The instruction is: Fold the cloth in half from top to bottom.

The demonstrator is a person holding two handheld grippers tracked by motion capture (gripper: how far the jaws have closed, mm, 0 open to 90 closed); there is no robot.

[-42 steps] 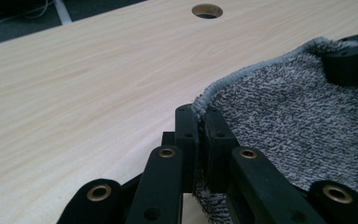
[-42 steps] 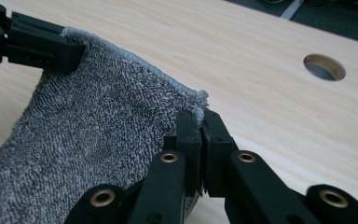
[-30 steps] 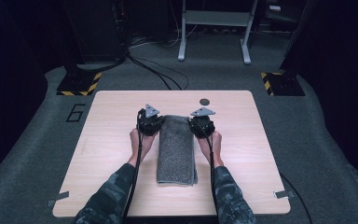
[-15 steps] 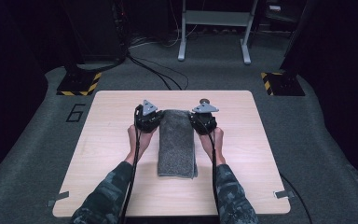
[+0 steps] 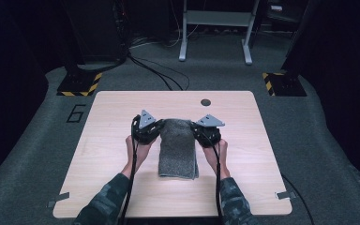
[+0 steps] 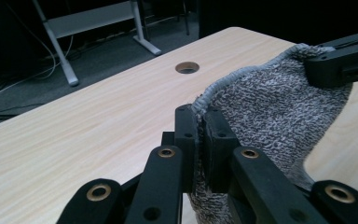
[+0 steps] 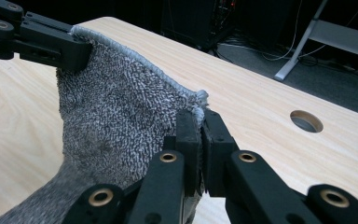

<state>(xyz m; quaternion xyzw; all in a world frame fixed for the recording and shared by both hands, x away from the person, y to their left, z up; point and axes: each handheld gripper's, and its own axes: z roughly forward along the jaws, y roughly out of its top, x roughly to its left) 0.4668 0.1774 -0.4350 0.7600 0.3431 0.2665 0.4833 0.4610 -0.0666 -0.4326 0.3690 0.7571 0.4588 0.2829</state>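
Observation:
A grey terry towel (image 5: pixel 178 152) lies folded lengthwise on the middle of the wooden table (image 5: pixel 117 108). Its far end is raised off the wood. My left gripper (image 5: pixel 158 129) is shut on the far left corner, and the hemmed edge (image 6: pixel 223 84) is pinched between its jaws (image 6: pixel 199 116). My right gripper (image 5: pixel 196 132) is shut on the far right corner, and in the right gripper view (image 7: pixel 200 119) the hem pokes out above the pads. The towel (image 7: pixel 116 107) hangs stretched between both grippers. Its near end rests on the table.
A round cable hole (image 5: pixel 206 101) sits in the tabletop behind the towel. Beyond the table are grey carpet, black cables (image 5: pixel 154 70), a white metal frame (image 5: pixel 215 28) and two hazard-striped bases (image 5: pixel 77 84). Bare wood lies on both sides of the towel.
Both grippers have moved back toward the person and slightly up, and the towel's far end has come with them. Both grips have held.

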